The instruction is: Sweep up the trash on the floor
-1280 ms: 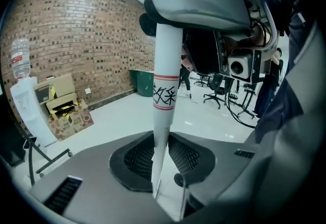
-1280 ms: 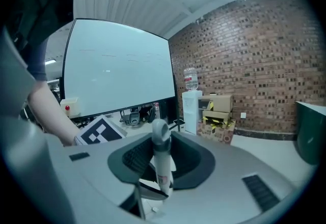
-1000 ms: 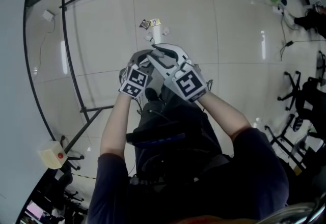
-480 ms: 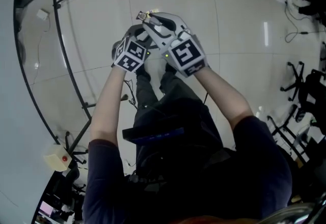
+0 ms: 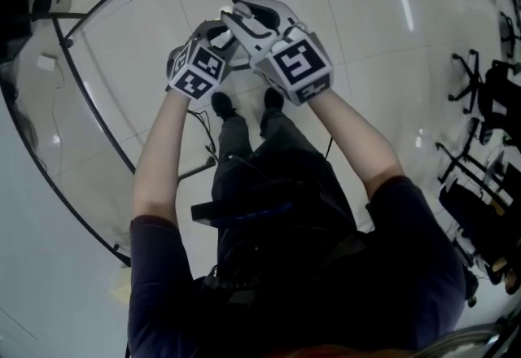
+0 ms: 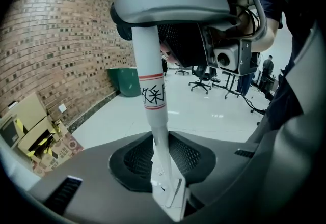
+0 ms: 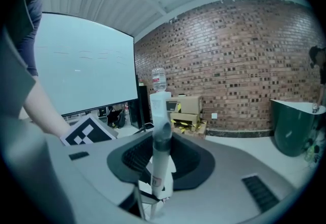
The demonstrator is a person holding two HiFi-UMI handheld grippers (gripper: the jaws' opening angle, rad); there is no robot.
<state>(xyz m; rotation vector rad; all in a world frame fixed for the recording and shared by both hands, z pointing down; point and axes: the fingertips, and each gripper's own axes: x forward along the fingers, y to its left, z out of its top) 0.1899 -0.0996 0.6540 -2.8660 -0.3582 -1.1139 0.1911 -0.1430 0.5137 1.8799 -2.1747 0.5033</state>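
- Two grips are the first worry. The left claw (image 6: pixel 162 90) is on a white round handle with red rings and black lettering (image 6: pixel 153 101). The right claw (image 7: pixel 161 141) is on a slim white handle with a grey sleeve (image 7: pixel 162 116). Both shafts look smooth, so a slackening pinch could let either one twist or slide through the pads, and its working end would swing off line.
- Both claws are crowded close together in the head view. From there the two handles could knock or cross mid-stroke.
- No trash shows in any view, and it may lie under the hands. A blind sweep could miss or scatter it across the pale glossy tiled floor (image 5: pixel 366 39).
- The person's dark shoes (image 5: pixel 221 102) stand just below the claws and could get in the way of the stroke.
- Left claw: the jaws are roughly half parted and clenched on the lettered handle, which runs from the lower pad up to the upper jaw.
- Right claw: it is set about as wide and grasps the sleeved handle, which rises upright from its pad.
- I cannot tell which handle belongs to the broom and which to the pan, because both heads are out of view.
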